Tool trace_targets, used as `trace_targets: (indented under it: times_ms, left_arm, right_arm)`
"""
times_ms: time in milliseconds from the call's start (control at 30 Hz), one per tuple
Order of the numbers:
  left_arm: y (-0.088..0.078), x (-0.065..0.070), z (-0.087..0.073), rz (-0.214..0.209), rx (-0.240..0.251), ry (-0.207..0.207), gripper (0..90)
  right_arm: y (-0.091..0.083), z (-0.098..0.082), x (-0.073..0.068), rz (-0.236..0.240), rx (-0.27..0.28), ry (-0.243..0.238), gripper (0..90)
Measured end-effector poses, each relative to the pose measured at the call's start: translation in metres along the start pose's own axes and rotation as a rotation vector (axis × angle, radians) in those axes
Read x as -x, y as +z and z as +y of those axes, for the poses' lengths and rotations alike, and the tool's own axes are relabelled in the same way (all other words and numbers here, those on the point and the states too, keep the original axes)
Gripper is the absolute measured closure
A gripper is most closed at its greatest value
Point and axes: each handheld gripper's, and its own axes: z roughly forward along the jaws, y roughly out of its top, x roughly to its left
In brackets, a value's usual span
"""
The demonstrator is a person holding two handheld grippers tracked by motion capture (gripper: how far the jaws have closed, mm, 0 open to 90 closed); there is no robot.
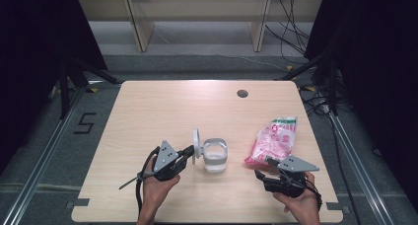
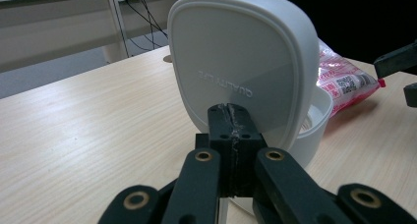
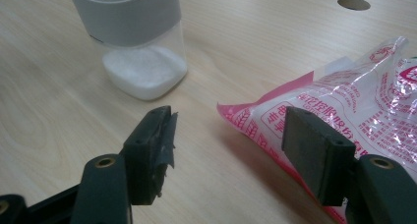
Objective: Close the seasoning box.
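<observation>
My left hand comes in from the bottom of the high view, and my left gripper (image 1: 186, 155) points right at centre frame, clamped tight on the white lid (image 2: 241, 62), held upright on edge beside the open container (image 1: 215, 155) of white powder. My right gripper (image 1: 263, 171) sits lower right, jaws spread apart and gripping nothing, one jaw tip over the near end of the pink-and-clear bag (image 3: 354, 106). The lid reads "QUALITY LIFE"; the bag's print is too small to read.
</observation>
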Motion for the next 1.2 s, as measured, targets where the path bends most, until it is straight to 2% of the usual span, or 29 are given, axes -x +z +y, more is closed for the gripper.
trace_targets:
  times_ms: [33,67,167,267,300,333,367,400,433,467,533,567,600,700,767,833,867,1100,1200]
  left_arm:
    - [0.000,0.000,0.001,-0.001,0.004,-0.002,89.3]
    - [0.001,0.000,0.001,-0.003,0.012,-0.001,89.3]
    - [0.000,-0.001,0.003,0.000,0.006,0.002,89.3]
    - [0.001,0.000,0.005,-0.012,0.024,-0.011,89.3]
    - [0.000,0.000,0.006,-0.009,0.015,0.008,89.3]
    - [0.001,0.001,0.006,-0.017,0.021,0.002,89.3]
    - [0.002,0.001,0.006,-0.017,0.023,-0.004,89.3]
    - [0.002,0.001,0.007,-0.016,0.021,0.000,89.3]
    - [0.002,0.001,0.007,-0.018,0.019,0.010,89.3]
    - [0.002,0.001,0.007,-0.019,0.021,0.006,89.3]
    - [0.003,0.003,0.008,-0.023,0.022,0.000,89.3]
    - [0.002,0.002,0.009,-0.019,0.014,0.016,89.3]
    - [0.003,0.001,0.010,-0.020,0.025,0.040,89.4]
    - [0.004,0.002,0.011,-0.028,0.030,0.038,89.4]
    - [0.005,0.003,0.011,-0.027,0.026,0.042,89.3]
    - [0.006,0.004,0.012,-0.031,0.027,0.041,89.3]
    - [0.006,0.004,0.012,-0.030,0.026,0.043,89.4]
    - [0.007,0.009,0.012,-0.042,0.031,0.044,89.3]
    - [0.006,0.010,0.012,-0.049,0.039,0.030,89.1]
  right_arm:
    - [0.000,0.000,-0.002,0.000,-0.008,0.023,37.1]
    - [0.000,0.000,0.000,0.003,0.000,-0.006,37.1]
    - [0.001,-0.001,0.001,0.007,-0.002,-0.014,37.2]
    - [0.000,-0.001,0.000,0.000,-0.003,-0.011,37.3]
    - [0.000,-0.001,0.000,-0.002,-0.002,-0.013,37.4]
    - [0.000,-0.001,-0.002,0.001,-0.009,0.024,37.4]
    - [0.001,-0.001,0.001,0.009,0.001,-0.005,37.5]
    - [0.001,-0.001,0.001,0.014,0.001,-0.013,37.5]
    - [0.001,-0.001,0.001,0.013,0.002,-0.015,37.5]
    - [0.000,-0.002,0.000,0.009,-0.001,0.000,37.5]
    - [0.000,-0.002,0.000,0.007,-0.010,-0.002,37.5]
    - [0.000,-0.002,0.000,-0.002,0.002,-0.001,37.5]
    - [0.000,-0.002,0.001,0.002,0.012,-0.009,37.5]
    - [-0.002,-0.002,-0.001,0.004,-0.009,0.015,37.6]
    - [-0.001,-0.003,-0.001,-0.006,0.004,0.005,37.6]
    - [-0.001,-0.003,-0.002,0.000,-0.007,0.016,37.5]
    - [-0.001,-0.003,0.000,0.005,-0.008,-0.001,37.6]
    - [-0.001,-0.003,0.000,0.019,-0.001,-0.007,37.6]
    - [-0.002,-0.003,0.000,0.015,-0.002,0.000,37.6]
